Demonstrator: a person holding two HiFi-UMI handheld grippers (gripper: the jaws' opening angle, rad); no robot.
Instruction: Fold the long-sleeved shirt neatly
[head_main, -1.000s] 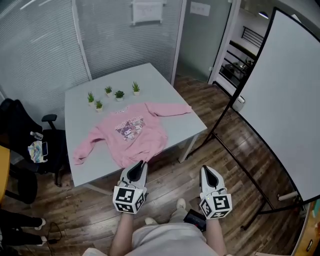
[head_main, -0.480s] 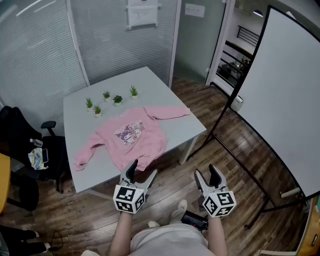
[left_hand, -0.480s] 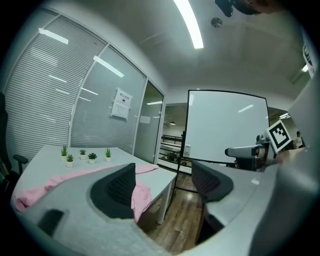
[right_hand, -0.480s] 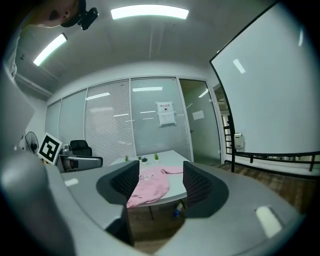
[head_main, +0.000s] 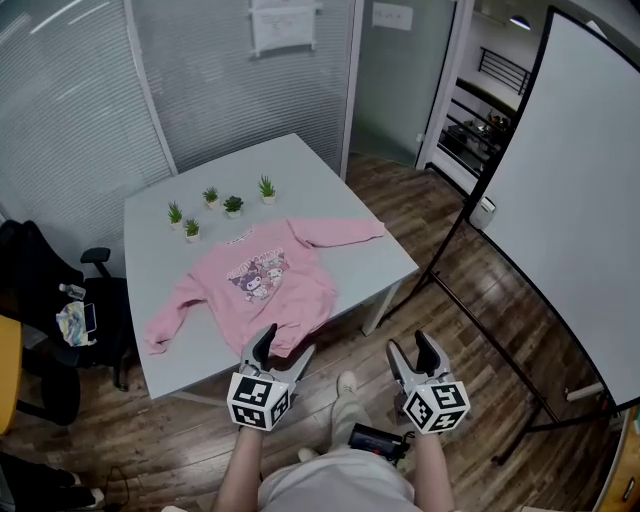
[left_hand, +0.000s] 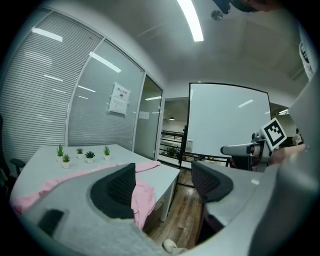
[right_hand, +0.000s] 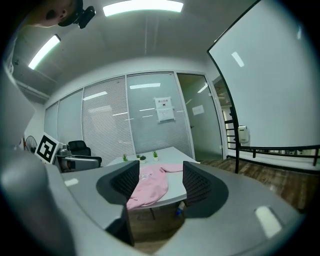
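Two sets of ribbed black fingers (left_hand: 117, 187), on left gripper (head_main: 285, 346) and right gripper (head_main: 410, 348), gape empty before the pink shirt (head_main: 262, 282).

Shirt (head_main: 264, 284) flat on the table (head_main: 362, 262), potted plants (head_main: 233, 205) behind it, whiteboard (head_main: 560, 200) to the right, chair (head_main: 48, 272) at left

Bare table (head_main: 385, 262) beside shirt (head_main: 262, 288), potted plants (head_main: 232, 205) lining far side
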